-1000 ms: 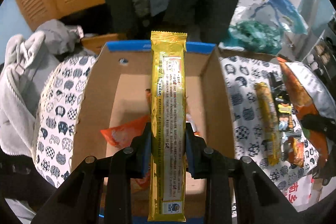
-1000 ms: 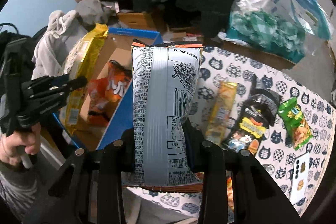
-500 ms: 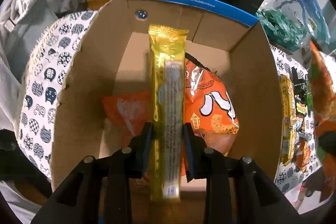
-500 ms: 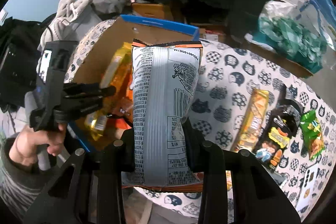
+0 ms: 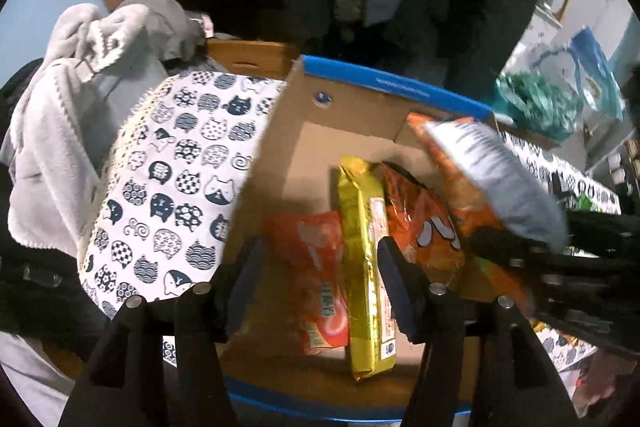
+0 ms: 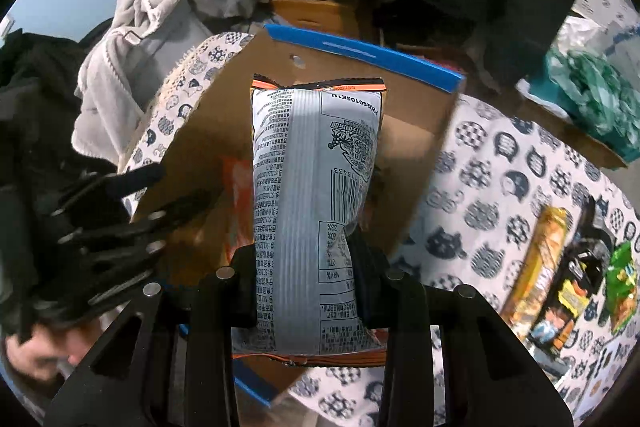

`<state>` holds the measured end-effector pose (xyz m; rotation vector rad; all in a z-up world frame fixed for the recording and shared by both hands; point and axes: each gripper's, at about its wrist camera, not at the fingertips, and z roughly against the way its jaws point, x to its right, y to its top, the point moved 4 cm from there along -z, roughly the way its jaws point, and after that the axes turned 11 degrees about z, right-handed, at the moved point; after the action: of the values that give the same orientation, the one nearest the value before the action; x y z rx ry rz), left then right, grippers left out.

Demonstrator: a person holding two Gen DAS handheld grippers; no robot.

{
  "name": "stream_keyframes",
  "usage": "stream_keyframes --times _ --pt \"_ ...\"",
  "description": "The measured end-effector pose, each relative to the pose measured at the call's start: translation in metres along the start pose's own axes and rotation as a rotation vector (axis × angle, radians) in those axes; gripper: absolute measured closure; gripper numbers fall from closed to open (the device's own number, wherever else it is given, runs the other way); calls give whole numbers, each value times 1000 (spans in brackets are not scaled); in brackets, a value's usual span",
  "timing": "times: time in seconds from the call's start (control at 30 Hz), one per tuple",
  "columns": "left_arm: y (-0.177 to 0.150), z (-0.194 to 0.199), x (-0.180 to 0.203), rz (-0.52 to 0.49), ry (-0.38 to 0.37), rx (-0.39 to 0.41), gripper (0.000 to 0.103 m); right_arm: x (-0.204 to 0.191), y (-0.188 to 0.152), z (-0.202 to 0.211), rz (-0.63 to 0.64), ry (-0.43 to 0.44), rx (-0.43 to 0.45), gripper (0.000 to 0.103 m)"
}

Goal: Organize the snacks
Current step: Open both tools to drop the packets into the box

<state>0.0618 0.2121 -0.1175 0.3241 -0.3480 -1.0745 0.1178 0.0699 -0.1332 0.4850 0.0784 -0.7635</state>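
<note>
Both claws tilt down over the cardboard box [image 5: 344, 107]: left claw [image 5: 320, 283], just opening, straddles the glossy gold packet [image 5: 366, 259] without touching it, while right claw [image 6: 304, 283] pinches a crinkly silver bag [image 6: 312, 195].

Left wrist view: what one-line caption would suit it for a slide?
Open left gripper above the gold snack pack lying in the cardboard box.

The silver chip bag [image 6: 316, 211] shows upside-down percentages "33%", "20%", "27%"

Dim indoor light; fisheye-bent edges (motion-blurred)
</note>
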Motion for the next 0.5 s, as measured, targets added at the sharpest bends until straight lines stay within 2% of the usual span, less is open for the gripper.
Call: stream_keyframes --times 0.23,0.5 --pt "2 -1 -9 16 18 4 42 -7 11 -40 10 -19 -41 70" --pt "1 -2 -7 15 21 0 42 -11 7 -57 43 -33 -79 69"
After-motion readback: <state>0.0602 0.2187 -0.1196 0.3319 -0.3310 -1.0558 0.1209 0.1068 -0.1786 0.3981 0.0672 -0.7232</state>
